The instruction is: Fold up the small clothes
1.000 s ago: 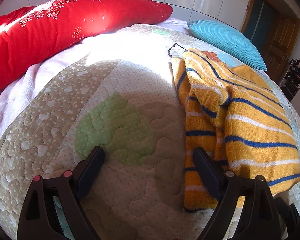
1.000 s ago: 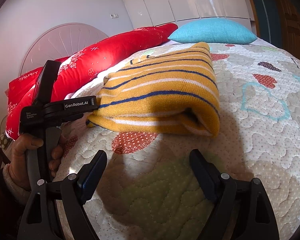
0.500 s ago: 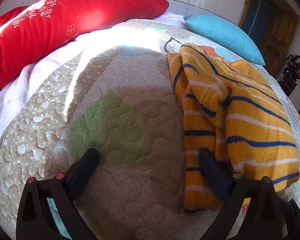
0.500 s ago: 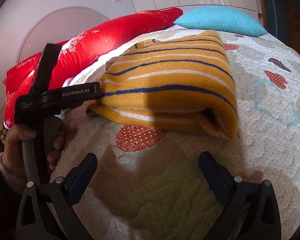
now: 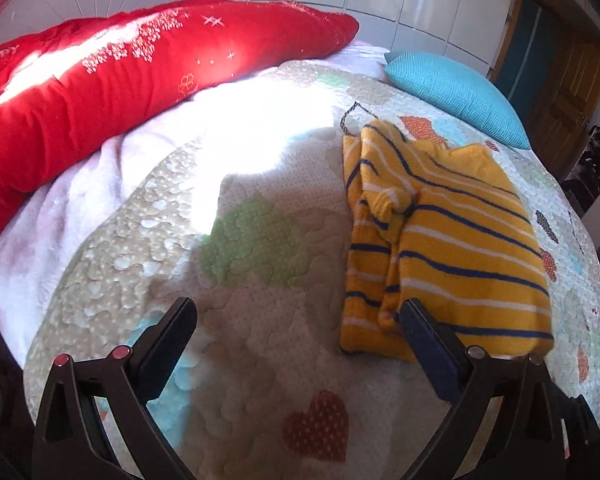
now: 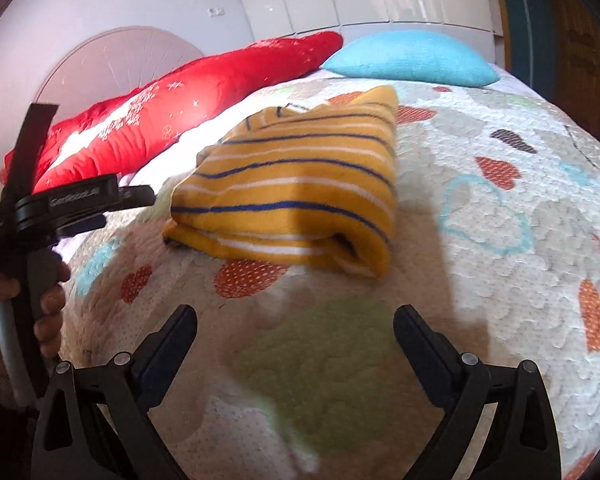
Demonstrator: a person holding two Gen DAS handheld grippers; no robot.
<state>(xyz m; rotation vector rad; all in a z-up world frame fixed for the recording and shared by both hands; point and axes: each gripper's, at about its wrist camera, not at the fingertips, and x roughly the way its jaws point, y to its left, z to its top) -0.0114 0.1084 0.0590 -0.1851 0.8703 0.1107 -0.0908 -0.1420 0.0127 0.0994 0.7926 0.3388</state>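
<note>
A yellow knit sweater [image 5: 452, 240] with blue and white stripes lies folded on the quilted bedspread [image 5: 260, 320]. It also shows in the right wrist view [image 6: 300, 196] as a thick folded bundle. My left gripper [image 5: 296, 316] is open and empty, just left of the sweater's near edge; its right finger overlaps that edge in view. My right gripper [image 6: 296, 324] is open and empty, short of the sweater's near fold. The left gripper's body [image 6: 60, 204] and the hand holding it show at the left of the right wrist view.
A long red pillow [image 5: 120, 76] lies along the bed's far left side, also in the right wrist view [image 6: 188, 108]. A blue cushion [image 5: 456, 96] sits behind the sweater, also in the right wrist view [image 6: 412, 58]. White wardrobe doors and a wooden door stand behind.
Both grippers have pulled back from the sweater, which now looks smaller and farther. The sweater lies as before. Both stay open.
</note>
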